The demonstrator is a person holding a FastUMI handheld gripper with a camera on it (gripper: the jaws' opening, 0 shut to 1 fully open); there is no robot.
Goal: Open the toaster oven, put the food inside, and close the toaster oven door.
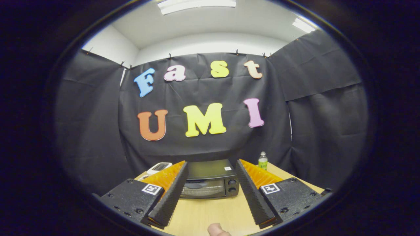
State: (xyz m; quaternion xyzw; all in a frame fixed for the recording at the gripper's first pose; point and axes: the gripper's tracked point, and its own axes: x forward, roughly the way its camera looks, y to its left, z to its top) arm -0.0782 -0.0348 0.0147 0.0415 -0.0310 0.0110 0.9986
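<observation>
Fingers: spread wide, gripping nothing; gripper [211, 196] held above the near part of the surface, aimed at the toaster oven.
Toaster oven: dark box [210, 180] seen in the gap between the two fingers, beyond their tips, standing toward the far side of the surface; door on the front looks closed, two knobs [232, 185] stacked on its right side, small pale sticker on top.
Food: small pinkish rounded piece [217, 230] on the near part of the surface, below and between the finger bases; partly cut off, cannot tell what it is.
White device: flat pale item [159, 167] with a dark panel, left of the oven, partly hidden behind the left finger.
Bottle: small clear bottle [262, 161] with green label and cap, upright, right of the oven at the back, just beyond the right finger.
In the way: bare wood between fingers and oven front, no item in that gap.
Surface: light wooden top [210, 213], plain.
Room: black cloth walls on three sides clipped at the top, white wall and ceiling above, strip lights [197, 5] on.
</observation>
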